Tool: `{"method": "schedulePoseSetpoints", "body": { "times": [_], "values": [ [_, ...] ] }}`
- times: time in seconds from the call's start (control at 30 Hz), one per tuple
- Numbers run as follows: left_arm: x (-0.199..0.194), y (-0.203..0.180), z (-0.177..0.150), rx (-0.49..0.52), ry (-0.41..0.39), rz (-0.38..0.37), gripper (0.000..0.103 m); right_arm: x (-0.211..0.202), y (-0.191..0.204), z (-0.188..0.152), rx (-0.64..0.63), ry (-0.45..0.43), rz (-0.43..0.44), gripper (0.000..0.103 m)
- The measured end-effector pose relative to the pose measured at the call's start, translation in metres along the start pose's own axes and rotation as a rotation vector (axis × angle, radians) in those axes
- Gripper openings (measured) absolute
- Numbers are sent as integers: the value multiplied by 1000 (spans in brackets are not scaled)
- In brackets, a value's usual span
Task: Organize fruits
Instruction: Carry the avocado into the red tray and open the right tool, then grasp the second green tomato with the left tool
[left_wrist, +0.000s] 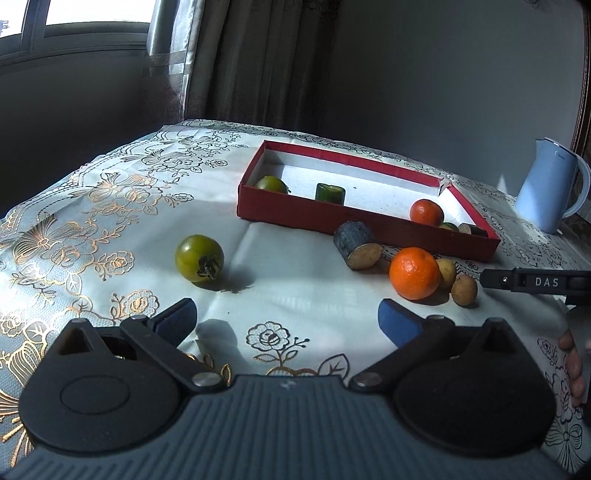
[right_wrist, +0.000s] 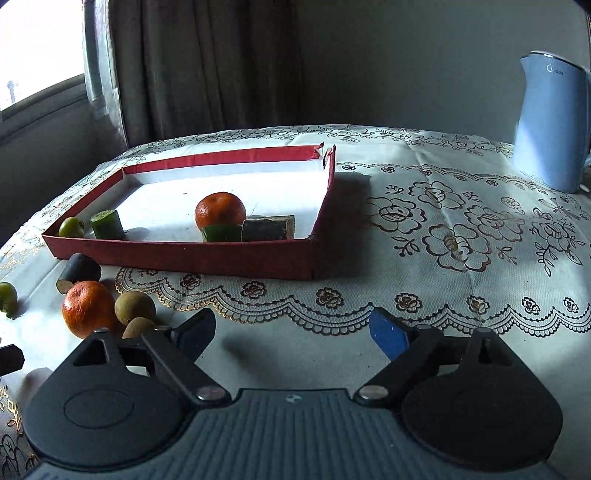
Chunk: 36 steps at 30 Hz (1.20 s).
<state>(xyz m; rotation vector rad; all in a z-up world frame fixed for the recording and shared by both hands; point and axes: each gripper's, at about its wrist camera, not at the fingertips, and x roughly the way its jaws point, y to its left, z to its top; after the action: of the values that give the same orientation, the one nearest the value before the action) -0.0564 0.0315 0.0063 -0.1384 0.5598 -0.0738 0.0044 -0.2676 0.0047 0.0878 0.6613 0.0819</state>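
A red box (left_wrist: 314, 216) (right_wrist: 184, 254) with a white inside holds a green tomato (left_wrist: 271, 183) (right_wrist: 71, 226), a green cucumber piece (left_wrist: 330, 192) (right_wrist: 108, 224), an orange (left_wrist: 426, 212) (right_wrist: 220, 209) and dark cut pieces (right_wrist: 267, 228). On the cloth in front of it lie a green tomato (left_wrist: 199, 257) (right_wrist: 8, 297), a dark cut cylinder (left_wrist: 357, 245) (right_wrist: 79, 270), an orange (left_wrist: 414, 272) (right_wrist: 88, 308) and two small brown fruits (left_wrist: 464, 289) (right_wrist: 135, 306). My left gripper (left_wrist: 286, 319) is open and empty above the cloth. My right gripper (right_wrist: 291, 330) is open and empty, right of the loose fruits.
A light blue kettle (left_wrist: 550, 184) (right_wrist: 550, 122) stands at the table's far right. The right gripper's finger (left_wrist: 535, 282) shows at the right edge of the left wrist view. Curtains and a window are behind the table. A flowered tablecloth (right_wrist: 443, 229) covers the table.
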Motion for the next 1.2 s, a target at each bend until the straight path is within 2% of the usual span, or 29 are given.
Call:
{"method": "schedulePoseSetpoints", "body": {
  "times": [0.17,0.27,0.33,0.5,0.53,0.6,0.7,1.03,1.2],
  "values": [
    [3,12,17,36,-23,123,103,1,0,0,1,3,12,95],
    [9,23,30,17,-23,154,98,1,0,0,-1,5,13,96],
    [18,27,36,22,2,172,86,1,0,0,-3,6,11,96],
    [38,34,38,15,52,199,72,1,1,0,-2,6,13,96],
    [41,35,37,11,63,206,62,1,0,0,-3,6,12,96],
    [44,36,35,17,59,221,53,1,0,0,-4,6,12,97],
    [43,36,36,11,61,192,30,2,1,0,-6,7,14,97],
    [39,5,41,69,33,134,30,2,1,0,-7,8,14,98],
    [44,-17,56,114,1,114,30,2,1,0,-7,8,14,98]
  ]
}}
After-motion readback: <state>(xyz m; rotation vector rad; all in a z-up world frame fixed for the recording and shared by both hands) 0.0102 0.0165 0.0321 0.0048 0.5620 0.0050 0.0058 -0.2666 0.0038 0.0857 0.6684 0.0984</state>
